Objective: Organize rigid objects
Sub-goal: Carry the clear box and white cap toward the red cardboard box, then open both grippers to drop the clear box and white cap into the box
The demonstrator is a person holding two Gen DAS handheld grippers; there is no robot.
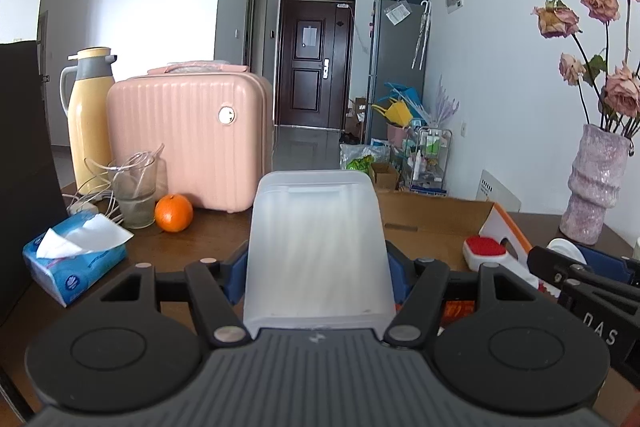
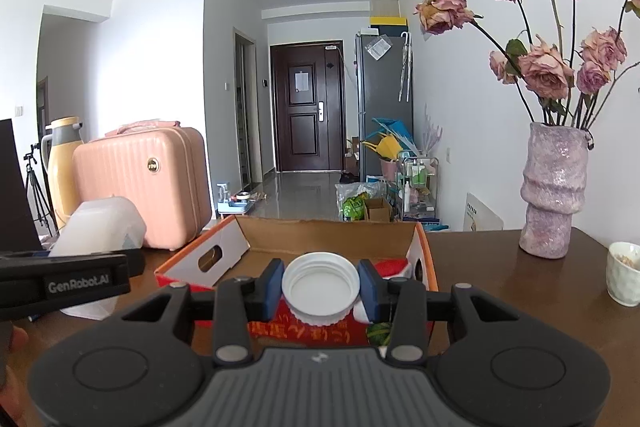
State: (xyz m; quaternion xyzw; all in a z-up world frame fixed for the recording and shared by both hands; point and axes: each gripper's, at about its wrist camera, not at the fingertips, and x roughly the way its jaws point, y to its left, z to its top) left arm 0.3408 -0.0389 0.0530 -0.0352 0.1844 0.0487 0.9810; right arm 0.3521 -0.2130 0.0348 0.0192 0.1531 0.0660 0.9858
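Observation:
My left gripper (image 1: 318, 273) is shut on a frosted translucent plastic container (image 1: 318, 247) and holds it upright above the brown table; it also shows in the right wrist view (image 2: 100, 227). My right gripper (image 2: 322, 291) is shut on a white ribbed screw lid (image 2: 320, 289), its open side up, held over the orange cardboard box (image 2: 192, 251). That box lies open to the right in the left wrist view (image 1: 436, 223). A red and white brush (image 1: 486, 251) lies in it.
A pink case (image 1: 188, 139), yellow thermos (image 1: 88, 115), glass with cables (image 1: 138, 187), orange (image 1: 174, 213) and blue tissue pack (image 1: 76, 263) stand at left. A purple vase of dried roses (image 2: 554, 187) and a white cup (image 2: 624, 277) stand at right.

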